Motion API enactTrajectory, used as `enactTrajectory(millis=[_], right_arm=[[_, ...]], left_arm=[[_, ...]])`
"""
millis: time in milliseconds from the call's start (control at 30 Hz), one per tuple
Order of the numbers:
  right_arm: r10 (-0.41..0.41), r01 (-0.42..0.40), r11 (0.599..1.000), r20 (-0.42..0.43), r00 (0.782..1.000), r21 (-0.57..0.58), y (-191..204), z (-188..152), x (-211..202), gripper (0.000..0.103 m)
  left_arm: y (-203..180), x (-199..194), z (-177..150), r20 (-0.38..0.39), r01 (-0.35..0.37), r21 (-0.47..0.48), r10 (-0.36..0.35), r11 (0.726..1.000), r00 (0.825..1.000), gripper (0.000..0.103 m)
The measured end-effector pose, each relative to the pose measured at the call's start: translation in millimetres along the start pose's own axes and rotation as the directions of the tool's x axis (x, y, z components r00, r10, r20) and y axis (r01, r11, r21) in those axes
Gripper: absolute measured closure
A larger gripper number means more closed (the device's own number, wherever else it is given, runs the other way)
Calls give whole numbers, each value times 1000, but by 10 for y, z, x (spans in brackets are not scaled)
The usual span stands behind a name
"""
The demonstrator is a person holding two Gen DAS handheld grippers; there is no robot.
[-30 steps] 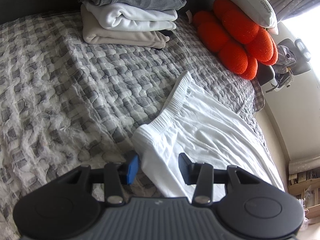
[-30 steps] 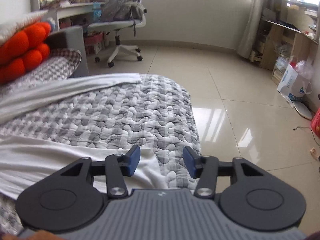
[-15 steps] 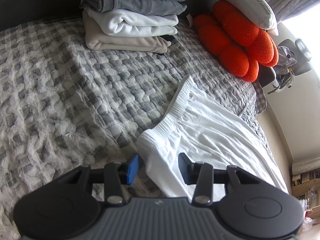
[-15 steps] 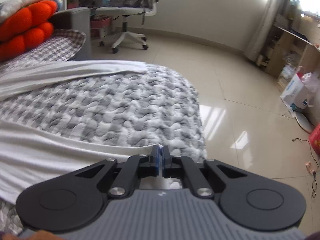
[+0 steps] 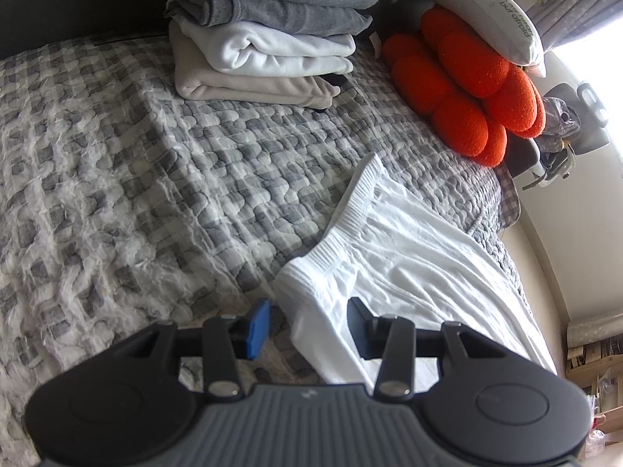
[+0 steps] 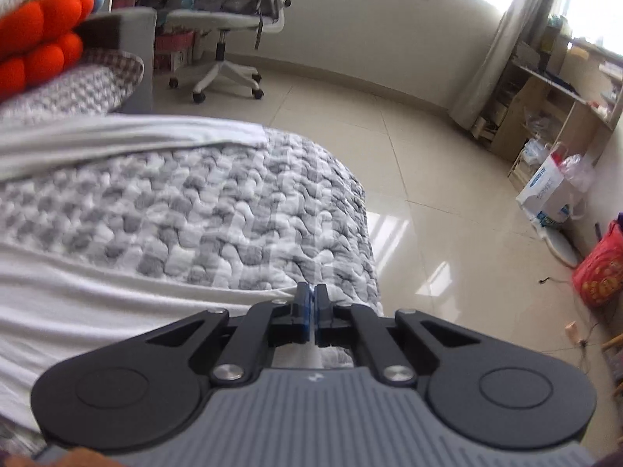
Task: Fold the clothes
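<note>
Left wrist view: the left gripper (image 5: 307, 325) has not budged, jaws spread around the waistband corner of the white trousers (image 5: 409, 257), laid out on the quilt (image 5: 136, 179), pads not yet pressing.

Right wrist view: the right gripper (image 6: 311, 311) has just snapped closed — pinching a trouser-leg hem at the bed's edge. One end secured; likely the fold can start once the left clamps.

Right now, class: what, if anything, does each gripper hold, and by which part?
The right gripper pinches the white trousers at a leg's hem corner. The left gripper holds nothing; its fingers straddle the waistband corner.
</note>
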State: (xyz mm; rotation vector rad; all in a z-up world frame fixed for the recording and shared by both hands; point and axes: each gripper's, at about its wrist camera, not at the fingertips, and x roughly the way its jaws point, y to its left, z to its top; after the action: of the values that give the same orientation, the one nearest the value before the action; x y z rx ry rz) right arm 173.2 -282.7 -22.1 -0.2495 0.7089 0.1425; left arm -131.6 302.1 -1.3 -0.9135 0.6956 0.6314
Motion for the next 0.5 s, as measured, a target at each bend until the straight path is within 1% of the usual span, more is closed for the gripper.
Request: enactTrajectory(millis=[67,167,300,433,500], right_arm=[[15,-15,1000,-13,1000,15,-9,-2,11,103],[1,-3,999,-46,999,-44,103,-49,78,103],[13,-14,999,-37,999,-30,102,-38,48,101],[2,-4,999,-34,999,-38,110,-33,43,99],[-21,20,999,-29,999,-33,95,-33,39,99]], left_arm=[[2,2,1,-1,-1,-1,1,1000,1000,60],[-1,1,0,-1,2,-2,-2,1000,1000,60],[1,4,2,-1,1,-2,-1,1000,1000,60],[4,5,3,0,1,-2,-1,1000,1000,60],[3,4,2,0,2,-1,-2,1000,1000,60]])
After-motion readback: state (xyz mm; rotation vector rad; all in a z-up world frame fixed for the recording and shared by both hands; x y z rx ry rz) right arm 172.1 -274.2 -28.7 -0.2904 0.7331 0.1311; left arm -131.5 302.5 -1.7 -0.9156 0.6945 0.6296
